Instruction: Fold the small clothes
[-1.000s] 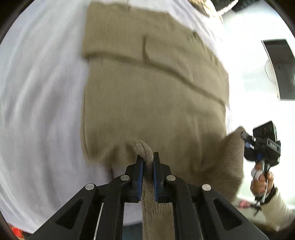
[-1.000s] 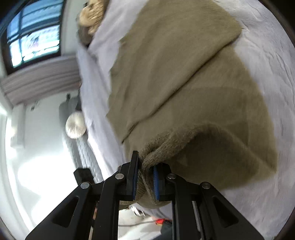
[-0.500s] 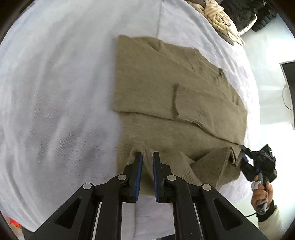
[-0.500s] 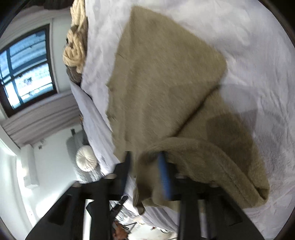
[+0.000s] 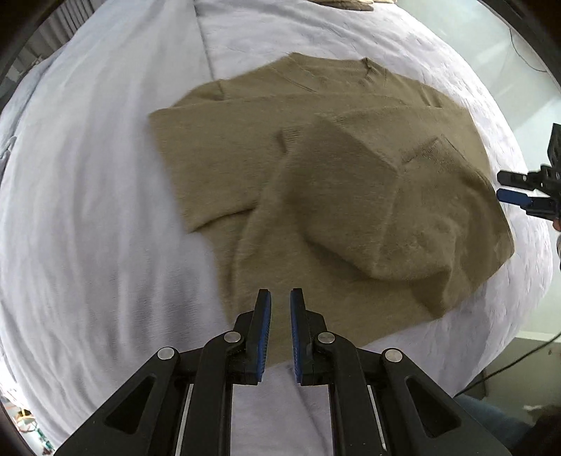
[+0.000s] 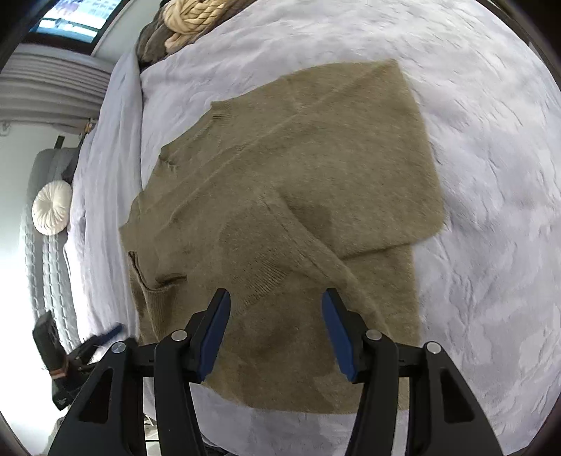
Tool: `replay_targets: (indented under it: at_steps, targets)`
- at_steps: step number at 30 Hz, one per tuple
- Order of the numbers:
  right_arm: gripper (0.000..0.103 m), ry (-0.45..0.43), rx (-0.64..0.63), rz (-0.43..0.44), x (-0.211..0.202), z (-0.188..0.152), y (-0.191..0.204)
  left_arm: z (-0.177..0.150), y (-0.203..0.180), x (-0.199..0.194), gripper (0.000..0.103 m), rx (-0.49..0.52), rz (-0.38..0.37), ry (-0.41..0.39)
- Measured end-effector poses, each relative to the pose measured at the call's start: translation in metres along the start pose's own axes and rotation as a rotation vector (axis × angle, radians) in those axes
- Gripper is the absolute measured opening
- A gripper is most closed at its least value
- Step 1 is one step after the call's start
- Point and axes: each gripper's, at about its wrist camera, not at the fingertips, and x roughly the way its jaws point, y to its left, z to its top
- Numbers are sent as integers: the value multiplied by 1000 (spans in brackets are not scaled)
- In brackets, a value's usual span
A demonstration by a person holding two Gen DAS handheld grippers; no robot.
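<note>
An olive-brown knit sweater (image 5: pixel 333 196) lies on the white bedspread (image 5: pixel 87 210), partly folded, with a sleeve and a corner laid loosely over the body. It also shows in the right wrist view (image 6: pixel 291 217). My left gripper (image 5: pixel 279 296) hangs over the sweater's near hem, its jaws a narrow gap apart and empty. My right gripper (image 6: pixel 275 298) is wide open and empty above the folded sleeve; it also shows at the right edge of the left wrist view (image 5: pixel 522 191).
A cream knotted cushion (image 6: pixel 191 17) and dark clothes lie at the head of the bed. A round white cushion (image 6: pixel 52 207) rests on a grey quilted seat at the left. The bed edge drops off at the lower right, with a cable (image 5: pixel 519 357) on the floor.
Both grippers have let go of the sweater's hem and pulled back and up. The right jaws have opened wide. The lifted fabric has dropped onto the sweater in a loose fold.
</note>
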Motion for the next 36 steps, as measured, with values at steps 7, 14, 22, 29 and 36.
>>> replay_targets:
  at_steps: [7, 14, 22, 29, 36]
  targets:
    - [63, -11, -131, -93, 1, 11, 17, 20, -10, -11, 103, -9, 73, -122]
    - [63, 36, -202, -133, 30, 37, 21, 64, -3, 15, 103, -12, -2, -96]
    - [12, 139, -278, -134, 59, 38, 24, 89, -6, 49, 89, 13, -133, -10]
    - [9, 58, -320, -98, 12, 18, 38, 80, 4, 53, 8, -57, -262, 3]
    - [9, -128, -353, -64, -65, 19, 60, 62, 26, -15, 8, -152, -270, -166]
